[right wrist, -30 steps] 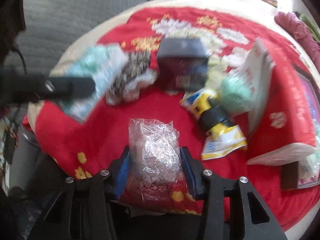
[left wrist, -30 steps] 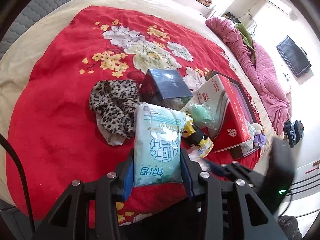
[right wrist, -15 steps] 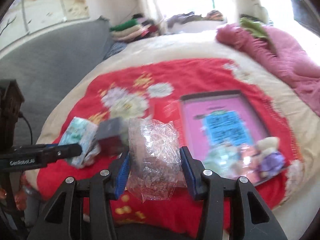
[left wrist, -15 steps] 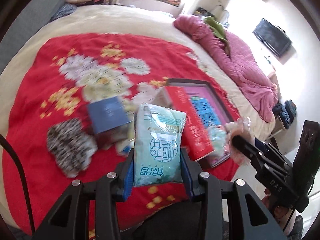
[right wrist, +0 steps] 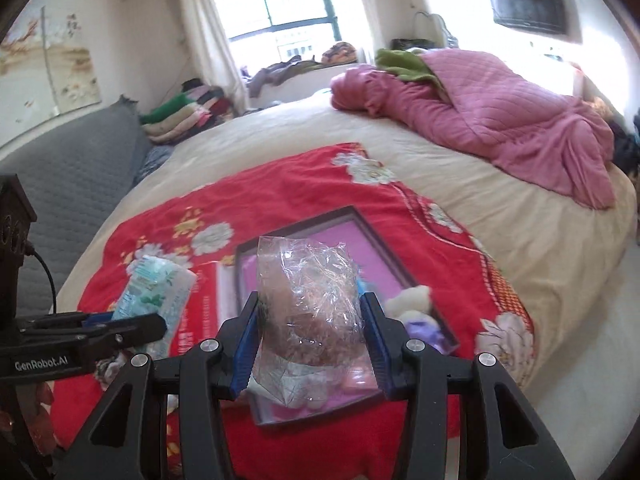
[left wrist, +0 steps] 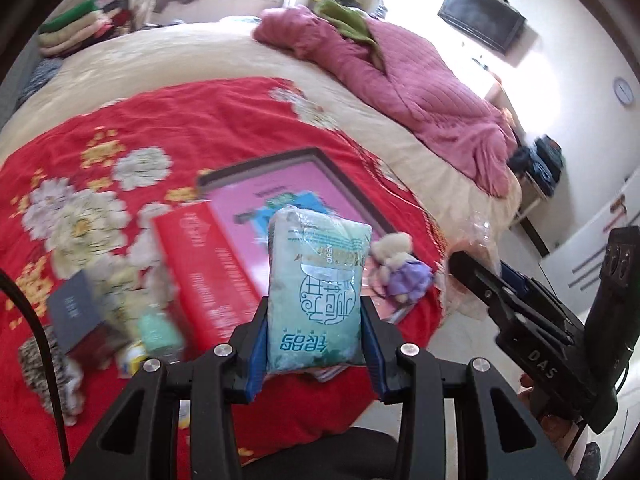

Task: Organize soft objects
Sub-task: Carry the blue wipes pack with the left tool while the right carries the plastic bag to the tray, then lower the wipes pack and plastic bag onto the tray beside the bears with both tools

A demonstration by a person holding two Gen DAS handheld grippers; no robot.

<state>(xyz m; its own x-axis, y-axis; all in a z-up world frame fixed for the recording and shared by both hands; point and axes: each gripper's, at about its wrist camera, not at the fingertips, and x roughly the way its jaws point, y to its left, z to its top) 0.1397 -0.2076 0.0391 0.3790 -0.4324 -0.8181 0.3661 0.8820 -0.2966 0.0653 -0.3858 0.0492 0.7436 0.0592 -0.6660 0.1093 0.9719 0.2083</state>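
My left gripper (left wrist: 314, 320) is shut on a pale green tissue pack (left wrist: 318, 284), held in the air above the open pink-lined box (left wrist: 280, 196) on the red floral blanket (left wrist: 160, 128). My right gripper (right wrist: 310, 336) is shut on a crinkled clear plastic bag (right wrist: 308, 292), held over the same box (right wrist: 360, 248). A small plush toy in purple (left wrist: 400, 268) lies in the box's near right corner; it also shows in the right wrist view (right wrist: 416, 304). The left gripper's tissue pack shows at the left of the right wrist view (right wrist: 156, 292).
The red box lid (left wrist: 204, 272) leans beside the box. A dark blue box (left wrist: 76, 308), a mint green item (left wrist: 156, 328) and a leopard-print cloth (left wrist: 44, 368) lie left of it. A pink quilt (right wrist: 480, 120) lies across the far side of the bed.
Both grippers have swung right and tilted up, from over the clutter to over the open pink box. Each keeps hold of its item.
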